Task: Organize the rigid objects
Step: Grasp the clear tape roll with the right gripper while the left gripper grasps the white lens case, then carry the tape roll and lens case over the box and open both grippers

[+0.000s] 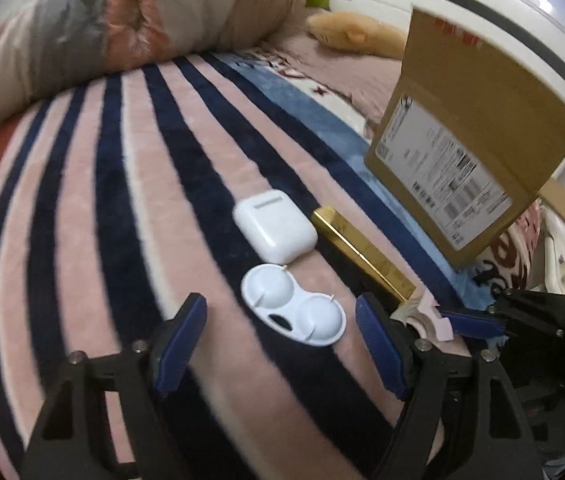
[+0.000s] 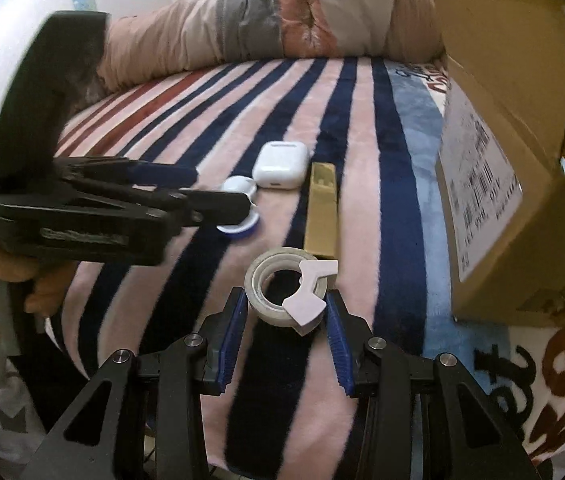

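On the striped blanket lie a white earbud case [image 1: 275, 229] [image 2: 281, 165], a white contact-lens case [image 1: 293, 310] [image 2: 238, 208], a gold rectangular box [image 1: 363, 255] [image 2: 322, 211] and a tape roll with a pink dispenser [image 2: 288, 292]. My left gripper [image 1: 280, 338] is open, its fingers either side of the contact-lens case; it also shows in the right wrist view [image 2: 202, 192]. My right gripper [image 2: 287, 322] is shut on the tape roll, which rests on the blanket; its tip shows in the left wrist view [image 1: 470, 322].
An open cardboard box [image 1: 474, 140] [image 2: 514, 160] with a shipping label stands at the right on the bed. A rolled duvet [image 1: 122, 28] [image 2: 282, 16] lies along the far side. A plush toy [image 1: 354, 34] lies by the white headboard [image 1: 482, 4].
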{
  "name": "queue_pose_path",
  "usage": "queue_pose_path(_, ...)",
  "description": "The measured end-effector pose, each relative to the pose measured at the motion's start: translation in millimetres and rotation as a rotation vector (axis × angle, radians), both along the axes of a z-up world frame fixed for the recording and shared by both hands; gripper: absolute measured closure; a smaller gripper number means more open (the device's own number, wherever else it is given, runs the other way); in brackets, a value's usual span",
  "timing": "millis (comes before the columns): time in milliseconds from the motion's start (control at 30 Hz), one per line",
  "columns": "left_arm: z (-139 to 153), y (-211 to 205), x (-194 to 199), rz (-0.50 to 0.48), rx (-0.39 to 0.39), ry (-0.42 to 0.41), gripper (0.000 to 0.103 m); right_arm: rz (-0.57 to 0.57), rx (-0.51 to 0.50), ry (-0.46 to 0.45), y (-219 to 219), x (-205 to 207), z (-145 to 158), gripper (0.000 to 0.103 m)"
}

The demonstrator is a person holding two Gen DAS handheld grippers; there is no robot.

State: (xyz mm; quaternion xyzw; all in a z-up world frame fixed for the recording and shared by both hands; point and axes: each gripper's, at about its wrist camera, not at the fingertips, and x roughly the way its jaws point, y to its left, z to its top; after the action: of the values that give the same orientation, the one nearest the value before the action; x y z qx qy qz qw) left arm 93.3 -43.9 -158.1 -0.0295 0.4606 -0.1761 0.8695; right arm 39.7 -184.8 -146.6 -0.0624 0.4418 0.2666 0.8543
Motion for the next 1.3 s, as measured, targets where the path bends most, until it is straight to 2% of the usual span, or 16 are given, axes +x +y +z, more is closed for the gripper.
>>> queue_pose_path(133,-8.7,-8.5,4.2,0.01,0.054,-0.016,0.048,-0.012,-0.007,-0.001,-3.0,0.7,-2.5,0.068)
queue_pose_path(400,4.8,1.6,-10.1,0.032,0.055,-0.053,0.05,0.006,0.026,-0.023,-3.8,-4.4,9.8,0.068)
queue_pose_path(567,57.3,31.2,-32.1,0.105,0.035,-0.123,0.05,0.081,0.095,-0.064,3.4,-13.5,42.1,0.068)
queue_pose_path(633,85.0,34.4,-41.7,0.104,0.048,-0.162,0.05,0.116,0.119,-0.094,6.5,-17.9,58.7,0.068)
queue_pose_path(733,129.7,27.5,-49.0,0.068,0.015,-0.22,0.05,0.157,0.172,-0.165,-1.3,-24.0,97.7,0.068)
queue_pose_path(833,169.4,0.6,-50.0,-0.006,-0.014,-0.278,0.05,0.138,0.197,-0.234,-26.1,-24.8,132.3,0.068)
queue_pose_path(967,200.3,-57.5,-44.6,-0.114,0.02,-0.332,0.05,0.034,0.183,-0.319,-76.4,-22.8,159.3,0.068)
queue_pose_path(1133,203.5,-123.4,-21.1,-0.197,0.028,-0.305,0.05,-0.151,0.074,-0.33,-144.9,3.9,148.7,0.068)
queue_pose_path(1300,192.4,-168.9,-2.0,-0.224,0.071,-0.254,0.049,-0.16,-0.008,-0.304,-166.9,51.3,132.3,0.067)
